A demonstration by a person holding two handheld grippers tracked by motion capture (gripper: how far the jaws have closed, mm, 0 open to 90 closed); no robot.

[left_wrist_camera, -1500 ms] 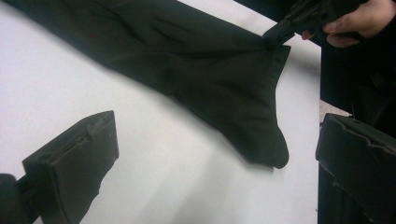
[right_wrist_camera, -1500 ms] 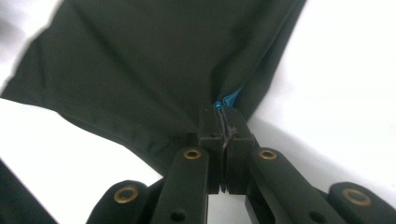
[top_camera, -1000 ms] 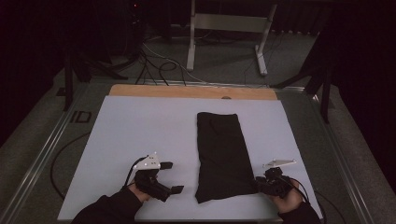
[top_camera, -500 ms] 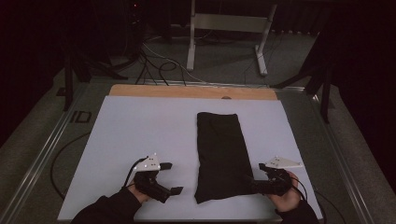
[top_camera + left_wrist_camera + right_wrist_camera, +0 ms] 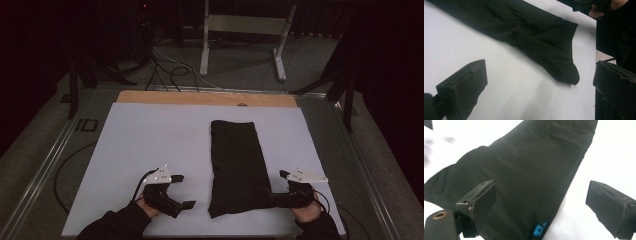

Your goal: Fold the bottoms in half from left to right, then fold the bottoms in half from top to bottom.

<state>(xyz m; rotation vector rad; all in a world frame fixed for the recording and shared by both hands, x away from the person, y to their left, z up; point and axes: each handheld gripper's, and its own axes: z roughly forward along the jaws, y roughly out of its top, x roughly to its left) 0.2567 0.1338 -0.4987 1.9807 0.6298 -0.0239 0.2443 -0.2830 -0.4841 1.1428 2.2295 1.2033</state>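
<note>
Nearest to me, my left gripper (image 5: 181, 191) rests on the white table (image 5: 150, 140) just beside the near left corner of the folded black garment (image 5: 237, 165), its jaws spread wide with nothing between them; in the left gripper view they frame bare table, and the garment's (image 5: 529, 37) rounded corner lies a little ahead of them, not touching. On the other side my right gripper (image 5: 272, 197) sits at the near right corner of the cloth. Its jaws have just been opening and now stand wide apart; in the right gripper view the black fabric (image 5: 529, 175) runs between them, its edge with a small blue logo (image 5: 539, 230) lying in the gap, and neither pad presses on it. My right hand (image 5: 305, 210) sits behind that gripper near the table's front edge. The garment lies flat as a long strip, running from the near edge away toward the middle of the table, slightly right of centre. Beyond it a wooden strip (image 5: 205, 98) borders the far edge of the table, and farther off cables (image 5: 170, 70) lie on the dark floor by a metal stand (image 5: 245, 30).
</note>
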